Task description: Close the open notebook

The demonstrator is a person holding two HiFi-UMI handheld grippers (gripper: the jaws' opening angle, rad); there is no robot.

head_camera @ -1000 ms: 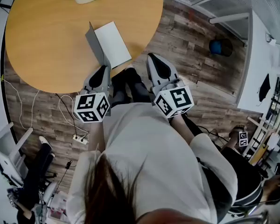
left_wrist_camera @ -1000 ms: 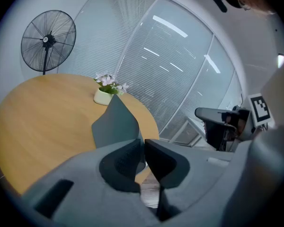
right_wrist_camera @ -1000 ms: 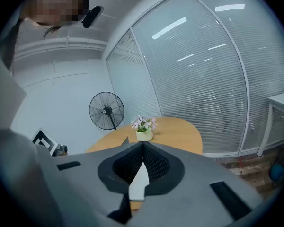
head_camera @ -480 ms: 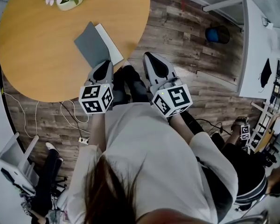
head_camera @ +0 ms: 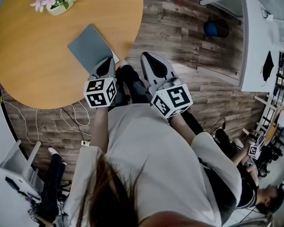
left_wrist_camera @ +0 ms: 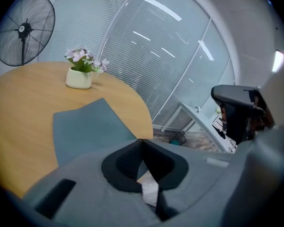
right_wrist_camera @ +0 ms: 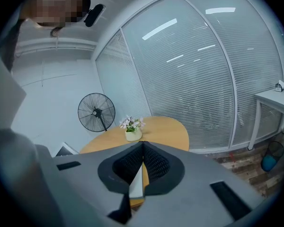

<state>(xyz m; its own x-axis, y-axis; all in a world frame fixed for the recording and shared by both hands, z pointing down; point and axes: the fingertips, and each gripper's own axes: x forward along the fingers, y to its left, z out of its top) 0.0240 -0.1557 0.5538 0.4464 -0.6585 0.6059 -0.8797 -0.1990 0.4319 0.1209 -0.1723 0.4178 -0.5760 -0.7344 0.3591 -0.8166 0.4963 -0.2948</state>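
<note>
The notebook (head_camera: 90,46) lies closed on the round wooden table (head_camera: 33,60), its grey cover (left_wrist_camera: 92,126) flat and facing up. My left gripper (head_camera: 107,61) rests at the notebook's near right corner, over the table's edge. Its jaws have just closed the last bit and are shut (left_wrist_camera: 142,140), with nothing between them. My right gripper (head_camera: 144,56) hovers to the right, off the table and above the wooden floor. It is shut and empty (right_wrist_camera: 143,144), pointing toward the table.
A pot of pink flowers (head_camera: 54,4) stands at the table's far side, beyond the notebook. A standing fan (left_wrist_camera: 23,30) is behind the table. On the floor are a blue bin (head_camera: 215,28) and cables (head_camera: 75,117). A white desk (head_camera: 260,41) stands at the right.
The notebook's grey cover swung down from upright over the white page and now lies flat. My left gripper moved forward and down to the notebook's near corner.
</note>
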